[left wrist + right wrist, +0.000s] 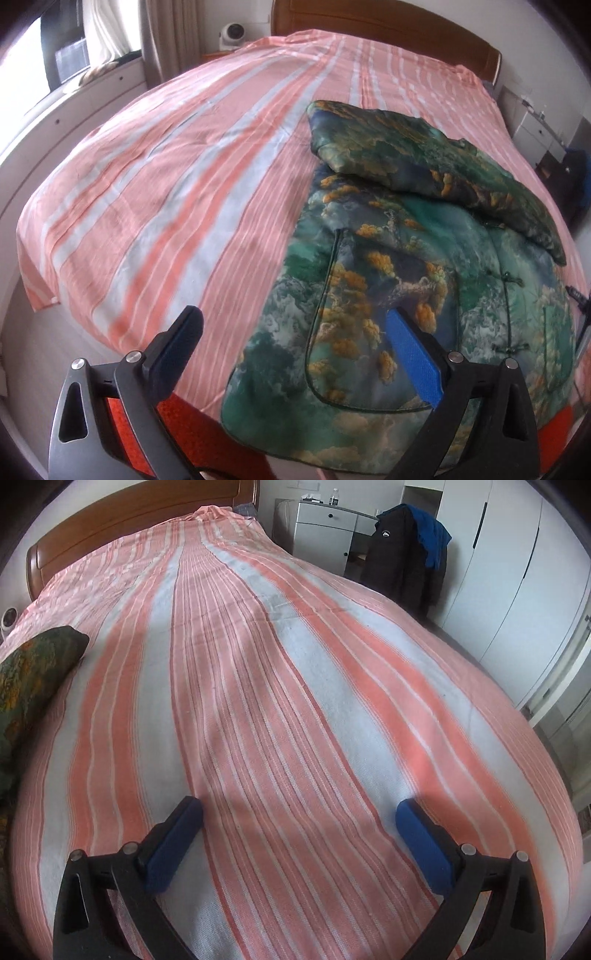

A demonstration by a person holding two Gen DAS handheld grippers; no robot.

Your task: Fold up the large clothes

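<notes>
A green padded jacket (424, 280) with yellow and blue landscape print lies flat on the pink and white striped bed (166, 192), near the front right edge. One sleeve (413, 155) is folded across its top. My left gripper (295, 321) is open and empty, hovering over the jacket's left hem. In the right wrist view only the tip of the jacket's sleeve (29, 679) shows at the far left. My right gripper (299, 812) is open and empty over the bare striped bed (295, 701), well to the right of the jacket.
A wooden headboard (388, 29) stands at the far end. A white fan (232, 33) sits back left. A white drawer unit (325, 531), a chair with a dark coat (402, 554) and white wardrobes (509, 572) stand right of the bed.
</notes>
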